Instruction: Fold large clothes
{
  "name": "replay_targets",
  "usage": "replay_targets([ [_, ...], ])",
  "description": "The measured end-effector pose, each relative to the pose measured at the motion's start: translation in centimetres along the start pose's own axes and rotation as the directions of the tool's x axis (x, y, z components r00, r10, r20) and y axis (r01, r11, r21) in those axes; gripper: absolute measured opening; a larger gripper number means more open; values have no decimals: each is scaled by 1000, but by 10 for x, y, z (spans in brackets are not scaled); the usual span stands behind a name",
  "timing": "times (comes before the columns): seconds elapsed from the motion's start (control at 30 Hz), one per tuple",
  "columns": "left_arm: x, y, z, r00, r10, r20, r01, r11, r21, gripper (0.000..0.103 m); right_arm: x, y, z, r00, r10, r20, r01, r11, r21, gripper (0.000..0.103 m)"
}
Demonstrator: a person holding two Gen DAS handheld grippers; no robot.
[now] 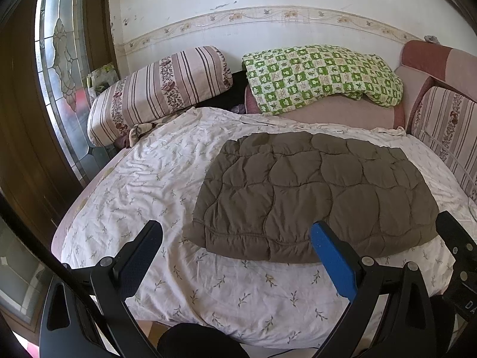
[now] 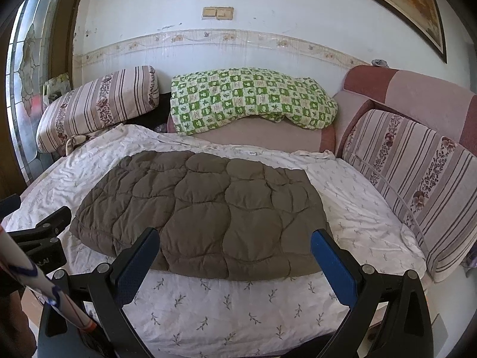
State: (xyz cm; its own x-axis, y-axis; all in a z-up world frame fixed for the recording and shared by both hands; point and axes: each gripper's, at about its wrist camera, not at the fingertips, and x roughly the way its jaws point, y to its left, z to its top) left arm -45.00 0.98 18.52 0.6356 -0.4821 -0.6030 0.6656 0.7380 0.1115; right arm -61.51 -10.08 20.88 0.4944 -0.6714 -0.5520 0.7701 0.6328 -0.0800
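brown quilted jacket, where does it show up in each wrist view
Left wrist view: the brown quilted jacket lies flat on the flowered sheet, right of centre, just beyond the open left tool.
Right wrist view: the jacket sits centre-left, just beyond the open right tool.
Shared landmark: the green checked blanket against the wall behind it.

Both handheld tools are built alike. The left gripper [image 1: 237,232] has black angular plastic arms, each fixed by a round silver screw at its pivot, and long flat fingers [image 1: 334,261] faced with blue textured pads. The right gripper [image 2: 235,240] shows the same black frame, silver screws and blue pads [image 2: 335,265]. White lettering marks a black housing at the left view's right edge, only partly readable.
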Motion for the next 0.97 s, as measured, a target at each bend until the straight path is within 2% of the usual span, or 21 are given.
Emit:
replay_targets([
  [0.57, -12, -3, 6, 1000, 5, 21, -4, 1000, -4, 99, -3, 0, -2, 1000, -7, 6, 7, 1000, -7, 103],
  [0.97, -54, 4, 5, 994, -3, 109, 6, 1000, -20, 99, -47, 1, -3, 998, -9, 65, 9, 1000, -10, 103],
])
